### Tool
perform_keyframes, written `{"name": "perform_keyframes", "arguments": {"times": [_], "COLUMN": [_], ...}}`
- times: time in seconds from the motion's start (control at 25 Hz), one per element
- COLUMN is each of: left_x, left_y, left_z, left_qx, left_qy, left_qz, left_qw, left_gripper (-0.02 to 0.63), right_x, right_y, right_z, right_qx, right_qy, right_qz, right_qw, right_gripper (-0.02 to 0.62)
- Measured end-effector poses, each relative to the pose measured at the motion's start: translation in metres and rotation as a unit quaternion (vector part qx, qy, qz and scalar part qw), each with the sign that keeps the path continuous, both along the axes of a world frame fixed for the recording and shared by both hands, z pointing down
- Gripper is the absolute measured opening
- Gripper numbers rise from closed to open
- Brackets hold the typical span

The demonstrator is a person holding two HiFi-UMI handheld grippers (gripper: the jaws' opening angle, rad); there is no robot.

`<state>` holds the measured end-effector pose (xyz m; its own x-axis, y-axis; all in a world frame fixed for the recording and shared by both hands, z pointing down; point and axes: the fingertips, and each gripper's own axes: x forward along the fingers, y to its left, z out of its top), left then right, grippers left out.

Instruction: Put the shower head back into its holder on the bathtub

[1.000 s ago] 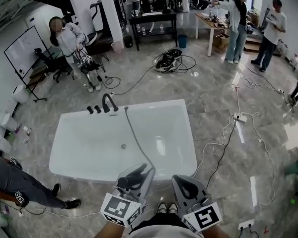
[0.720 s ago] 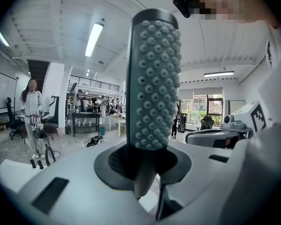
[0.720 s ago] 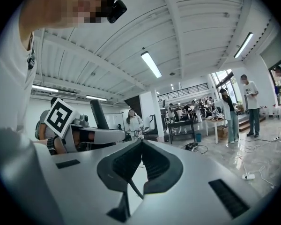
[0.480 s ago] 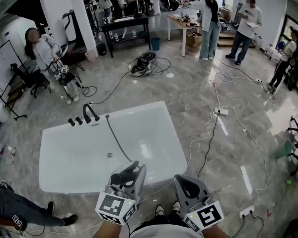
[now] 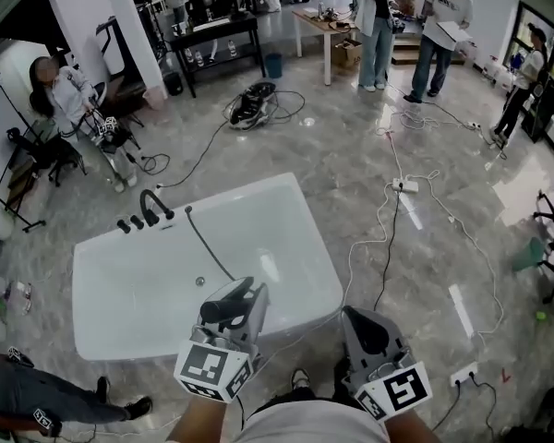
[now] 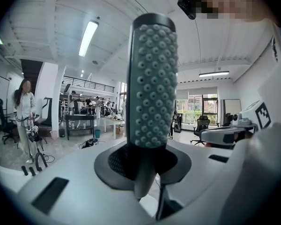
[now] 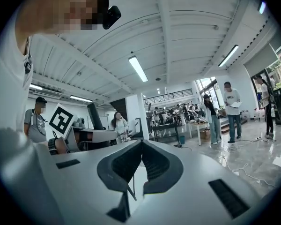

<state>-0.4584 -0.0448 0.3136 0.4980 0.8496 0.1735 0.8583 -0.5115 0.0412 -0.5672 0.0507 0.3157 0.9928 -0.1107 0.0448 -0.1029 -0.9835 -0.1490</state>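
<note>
— So, where are we holding the shower head (image 6: pixel 152 78)?
— We are gripping it in the left gripper (image 5: pixel 241 293). The jaws are clamping on its lower part, and in the left gripper view its studded grey face is standing upright between them.
— And where is it sitting against the bathtub (image 5: pixel 316 238)?
— In the head view we are seeing it over the tub's near side, close to the near rim. Its hose (image 5: pixel 206 245) is running from the head across the white basin to the far rim. There it is meeting the edge just beside the dark curved faucet (image 5: pixel 150 205).
— Are we making out the holder?
— No, we are not telling it apart from the small dark fittings (image 5: pixel 129 222) next to the faucet.
— What is the right gripper (image 5: pixel 362 319) doing?
— We are carrying it with its jaws pressed together and nothing between them. It is hanging over the floor (image 5: pixel 351 137) just beside the tub's near right corner, apart from the left gripper.
— And what are we seeing further out?
— Cables (image 5: pixel 389 238) are trailing across the grey marbled floor to a power strip (image 5: pixel 404 186). One person is sitting (image 5: pixel 65 86) beyond the tub's far left corner, and others are standing (image 5: pixel 374 17) by tables at the far side.
</note>
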Motion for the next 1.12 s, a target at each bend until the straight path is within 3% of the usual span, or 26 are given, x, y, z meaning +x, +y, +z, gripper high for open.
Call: {"name": "perform_keyframes", "arguments": {"times": [0.36, 0.84, 1.12], "left_x": [0.022, 0.054, 0.066], "left_y": [0.076, 0.177, 0.216], "left_z": [0.008, 0.002, 0.002], "left_qx": [0.016, 0.021, 0.03], "left_qy": [-0.002, 0.002, -0.004], "left_qz": [-0.019, -0.09, -0.096], "left_qw": [0.9997, 0.9957, 0.9949], "left_gripper": [0.086, 0.086, 0.086], "right_x": [0.022, 0.052, 0.067], "right_y": [0.087, 0.224, 0.265], "right_z": [0.012, 0.018, 0.018], "right_qx": [0.021, 0.028, 0.035], "right_qy": [0.0, -0.003, -0.004], "right_qz": [-0.007, -0.044, -0.047], "right_qw": [1.0, 0.999, 0.998], "right_gripper": [0.014, 0.014, 0.014]}}
